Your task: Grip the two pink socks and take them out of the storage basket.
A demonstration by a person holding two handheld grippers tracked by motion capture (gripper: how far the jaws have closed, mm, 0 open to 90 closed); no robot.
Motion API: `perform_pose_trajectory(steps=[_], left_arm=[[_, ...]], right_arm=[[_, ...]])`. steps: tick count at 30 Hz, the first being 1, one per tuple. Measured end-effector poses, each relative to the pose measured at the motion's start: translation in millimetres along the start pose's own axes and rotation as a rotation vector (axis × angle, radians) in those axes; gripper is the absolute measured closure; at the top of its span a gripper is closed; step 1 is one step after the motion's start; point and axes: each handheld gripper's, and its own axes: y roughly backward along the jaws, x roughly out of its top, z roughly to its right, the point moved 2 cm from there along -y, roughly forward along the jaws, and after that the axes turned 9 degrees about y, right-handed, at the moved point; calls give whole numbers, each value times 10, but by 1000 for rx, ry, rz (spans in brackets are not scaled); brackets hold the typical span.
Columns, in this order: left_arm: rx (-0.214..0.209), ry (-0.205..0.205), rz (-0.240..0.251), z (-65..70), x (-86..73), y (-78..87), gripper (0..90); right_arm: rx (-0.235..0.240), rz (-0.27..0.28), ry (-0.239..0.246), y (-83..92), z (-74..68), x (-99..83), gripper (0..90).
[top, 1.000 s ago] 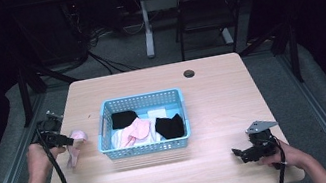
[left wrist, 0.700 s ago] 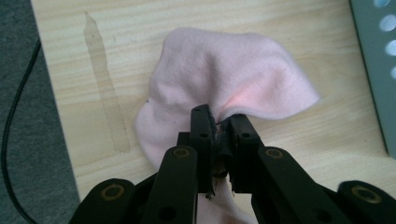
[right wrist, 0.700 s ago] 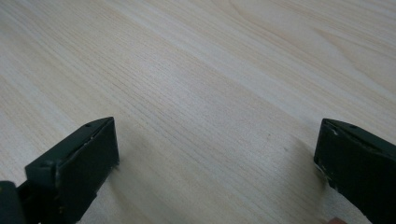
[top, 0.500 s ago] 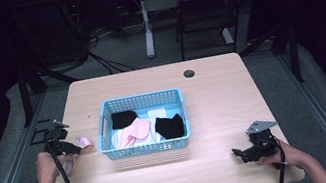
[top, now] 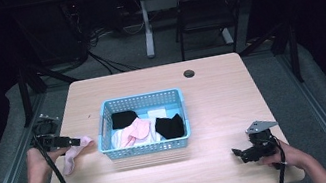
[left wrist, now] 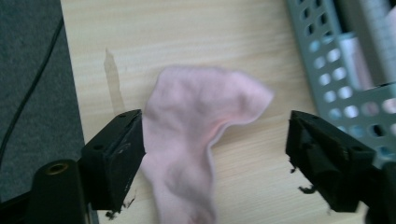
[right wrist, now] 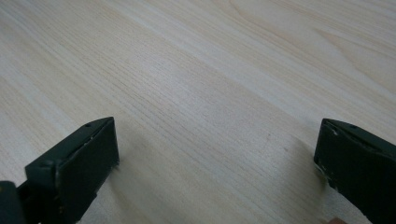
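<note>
Presently both tongs stood released, left gripper [left wrist: 215, 154] over pink sock [left wrist: 201, 140] near the bench's left edge beside basket [top: 105, 122]; lifting clear should avoid dragging it.

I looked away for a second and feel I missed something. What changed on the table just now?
The left gripper lowered the pink sock onto the table beside the basket and opened its jaws, which now stand wide apart around it. The right gripper, the basket and the socks inside it stayed put.
</note>
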Motion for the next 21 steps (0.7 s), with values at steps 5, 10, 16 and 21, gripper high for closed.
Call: perform_pose_trajectory(steps=[5, 10, 16, 21], left_arm=[[-21, -65, 37, 262, 107, 146, 99], [-42, -119, 45, 497, 189, 179, 46], [-58, -166, 35, 728, 249, 125, 1], [-76, -205, 25, 926, 273, 43, 0]], right_arm=[[0, 0, 0, 0, 0, 0, 0], [0, 0, 0, 0, 0, 0, 0], [2, 1, -1, 0, -1, 0, 0], [0, 0, 0, 0, 0, 0, 0]])
